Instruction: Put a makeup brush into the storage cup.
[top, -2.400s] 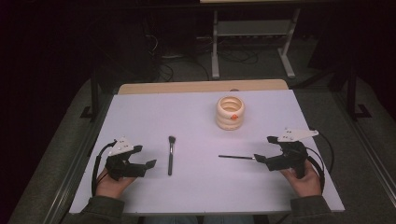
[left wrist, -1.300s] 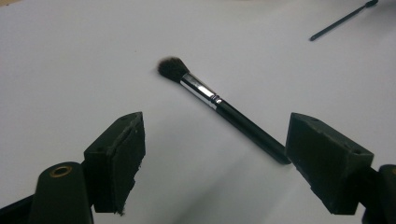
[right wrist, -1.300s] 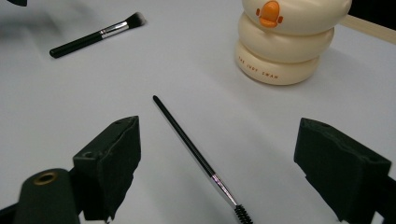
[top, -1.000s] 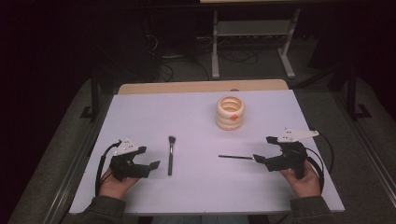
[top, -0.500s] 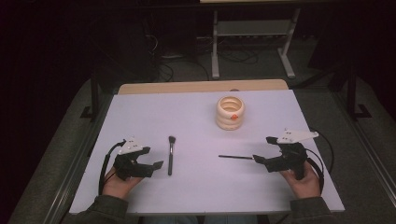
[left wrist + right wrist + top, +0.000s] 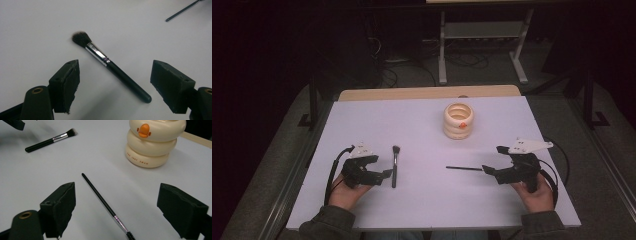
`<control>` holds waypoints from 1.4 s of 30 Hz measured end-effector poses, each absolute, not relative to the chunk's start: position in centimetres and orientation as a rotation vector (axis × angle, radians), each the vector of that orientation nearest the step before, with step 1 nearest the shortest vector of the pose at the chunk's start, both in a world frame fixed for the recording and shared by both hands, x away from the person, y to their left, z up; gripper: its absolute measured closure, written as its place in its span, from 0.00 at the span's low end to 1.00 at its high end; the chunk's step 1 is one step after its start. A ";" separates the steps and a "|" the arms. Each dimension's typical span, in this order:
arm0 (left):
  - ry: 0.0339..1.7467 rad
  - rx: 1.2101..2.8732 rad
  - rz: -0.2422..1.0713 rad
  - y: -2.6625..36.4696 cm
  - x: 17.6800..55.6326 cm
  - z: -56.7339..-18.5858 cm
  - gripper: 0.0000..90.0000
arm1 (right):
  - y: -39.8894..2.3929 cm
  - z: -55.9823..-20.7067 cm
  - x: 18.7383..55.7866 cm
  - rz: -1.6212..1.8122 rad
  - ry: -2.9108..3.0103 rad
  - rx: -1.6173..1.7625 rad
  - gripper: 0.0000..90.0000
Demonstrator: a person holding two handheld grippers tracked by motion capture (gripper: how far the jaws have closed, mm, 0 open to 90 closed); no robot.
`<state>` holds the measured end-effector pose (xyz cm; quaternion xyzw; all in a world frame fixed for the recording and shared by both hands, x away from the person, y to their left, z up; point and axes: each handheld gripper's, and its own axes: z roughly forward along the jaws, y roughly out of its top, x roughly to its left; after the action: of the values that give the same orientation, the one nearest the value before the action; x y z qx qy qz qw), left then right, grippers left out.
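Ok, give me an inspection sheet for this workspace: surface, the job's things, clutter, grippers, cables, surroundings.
Surface: white tabletop, flat, with a wooden strip along the far edge.
Job's things: makeup brush lying flat just ahead of the left gripper; thin spoolie wand lying flat, its brush end at the right gripper.
Clutter: cream ringed holder with an orange duck bill, upright, toward the far right.
Grippers: both open, low over the table, holding nothing.
Cables: one black cable loops from the left gripper; another trails from the right.
Surroundings: dark floor, metal stand and loose wires beyond the table.
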<state>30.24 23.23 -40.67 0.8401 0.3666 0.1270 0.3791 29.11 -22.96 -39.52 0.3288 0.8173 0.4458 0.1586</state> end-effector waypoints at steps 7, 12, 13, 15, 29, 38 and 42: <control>0.956 2.232 0.311 21.2 31.3 -40.8 0.32 | -22.9 -39.4 29.1 1.266 2.343 0.931 0.16; 0.997 2.302 0.291 19.9 32.4 -41.2 0.36 | -22.9 -39.4 29.0 1.262 2.346 0.921 0.16; 1.001 2.309 0.283 19.7 32.6 -41.3 0.38 | -22.9 -39.4 29.0 1.262 2.350 0.911 0.16; 1.004 2.326 0.267 19.4 32.8 -41.5 0.42 | -22.7 -39.4 29.0 1.257 2.361 0.916 0.16; 1.101 2.412 0.299 18.5 33.6 -42.9 0.54 | -22.4 -39.4 28.9 1.241 2.379 0.886 0.16; 1.209 2.483 0.262 17.2 34.2 -42.2 0.83 | -22.3 -39.4 28.9 1.239 2.380 0.883 0.16; 1.211 2.538 0.249 16.6 34.6 -42.0 0.88 | -22.2 -39.5 29.0 1.241 2.385 0.883 0.16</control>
<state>34.60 16.65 -41.97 0.8876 0.4236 0.0871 0.1585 28.95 -22.19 -39.49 0.3082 0.8326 0.4331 0.1556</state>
